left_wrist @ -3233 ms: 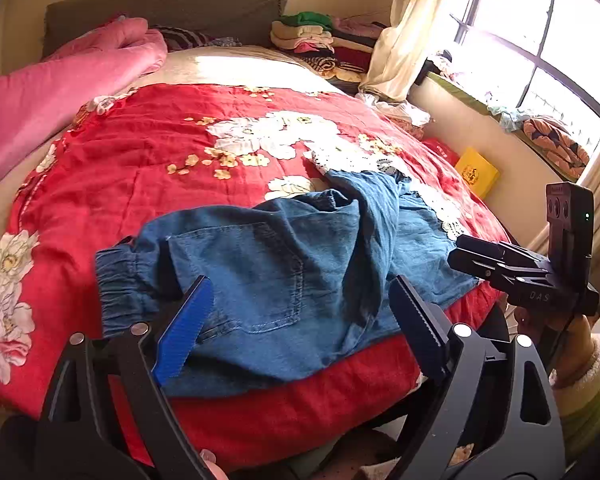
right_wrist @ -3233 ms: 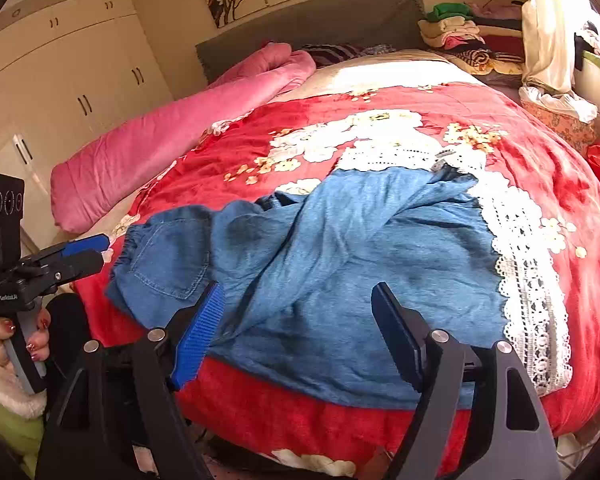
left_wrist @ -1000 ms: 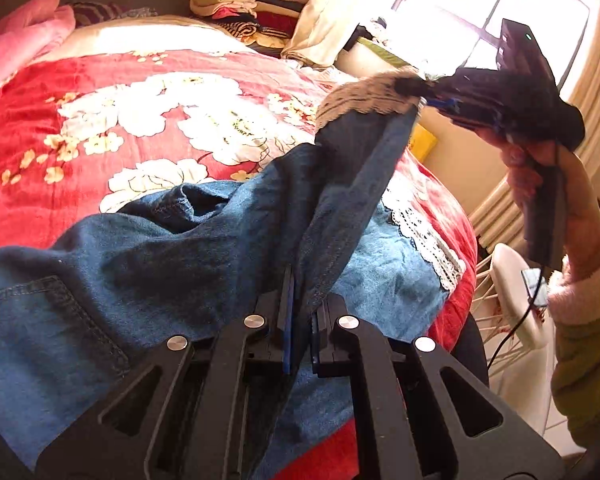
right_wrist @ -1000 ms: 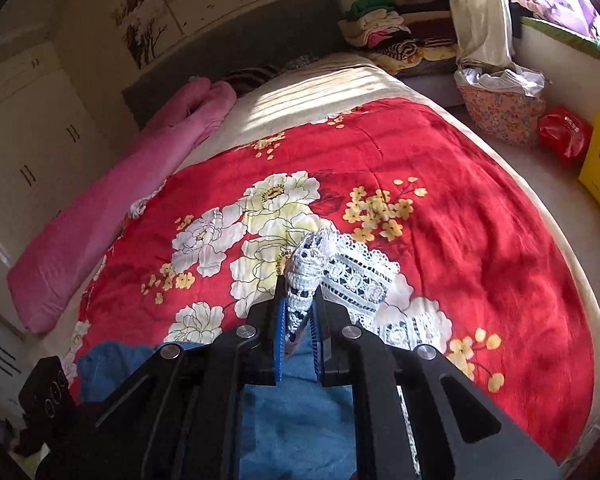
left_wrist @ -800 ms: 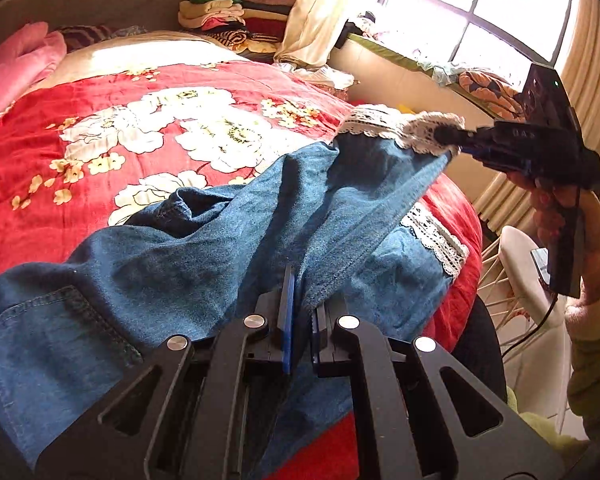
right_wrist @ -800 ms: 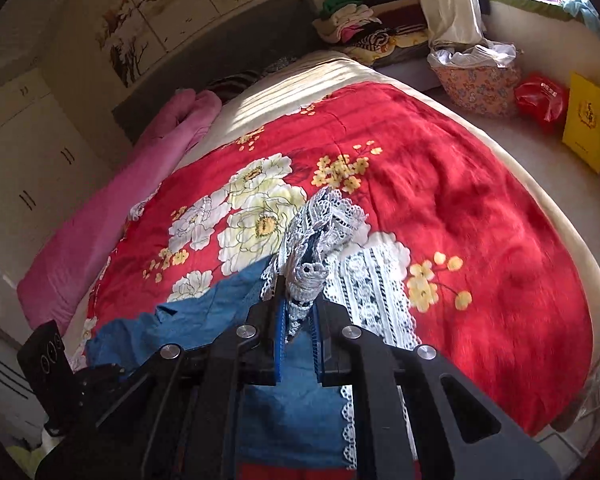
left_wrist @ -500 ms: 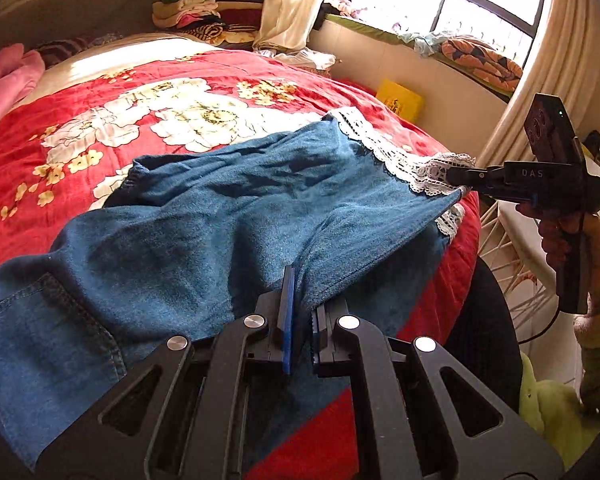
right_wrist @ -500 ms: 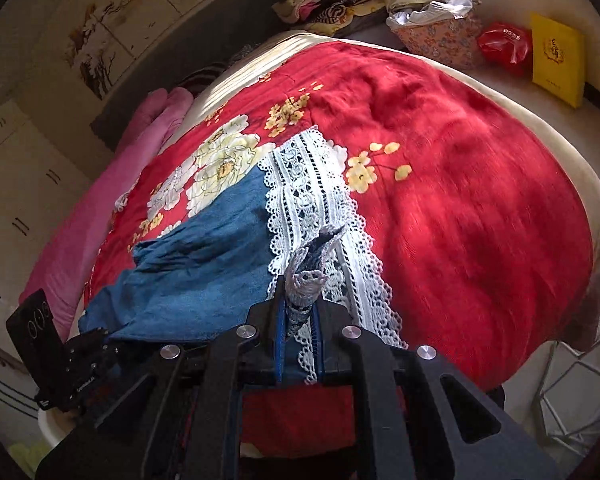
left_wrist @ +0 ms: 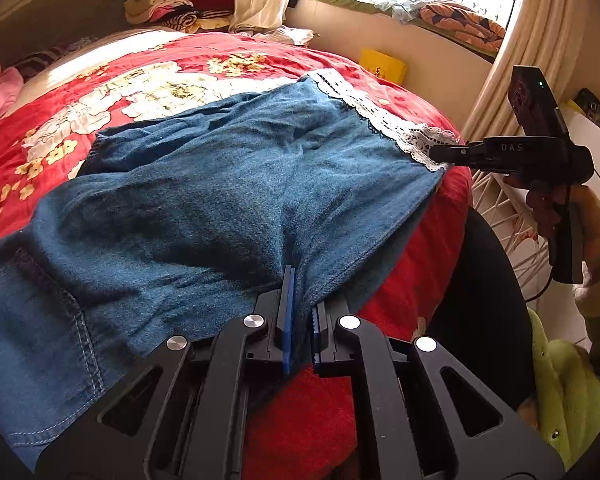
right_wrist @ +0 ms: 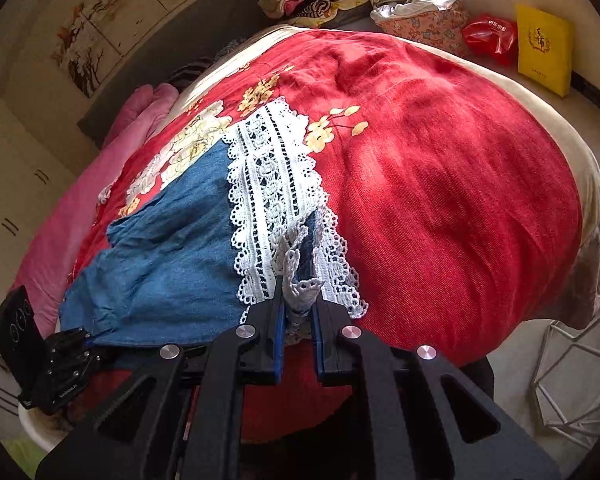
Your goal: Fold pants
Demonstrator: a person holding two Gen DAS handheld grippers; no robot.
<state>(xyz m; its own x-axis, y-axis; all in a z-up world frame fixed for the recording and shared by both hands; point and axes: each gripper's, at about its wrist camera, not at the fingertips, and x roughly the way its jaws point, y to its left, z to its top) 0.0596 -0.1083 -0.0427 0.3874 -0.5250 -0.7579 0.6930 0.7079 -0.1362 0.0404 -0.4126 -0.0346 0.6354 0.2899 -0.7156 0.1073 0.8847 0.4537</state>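
Blue denim pants with white lace hems lie across the red floral bedspread, one leg laid over the other. My left gripper is shut on the denim's near edge at the bed's front. My right gripper is shut on the bunched lace hem of the upper leg, low over the bed edge. In the left wrist view the right gripper shows at the right, pinching the lace corner. The left gripper appears at the lower left of the right wrist view.
A pink quilt lies along the bed's far side. Folded clothes are stacked by the headboard. A yellow box and a red bag sit on the floor beyond the bed. A white wire frame stands at the right.
My right gripper swung the lace-hemmed leg down from mid-air and across, so the leg now lies flat over the other. The left gripper kept its grip and shifted slightly.
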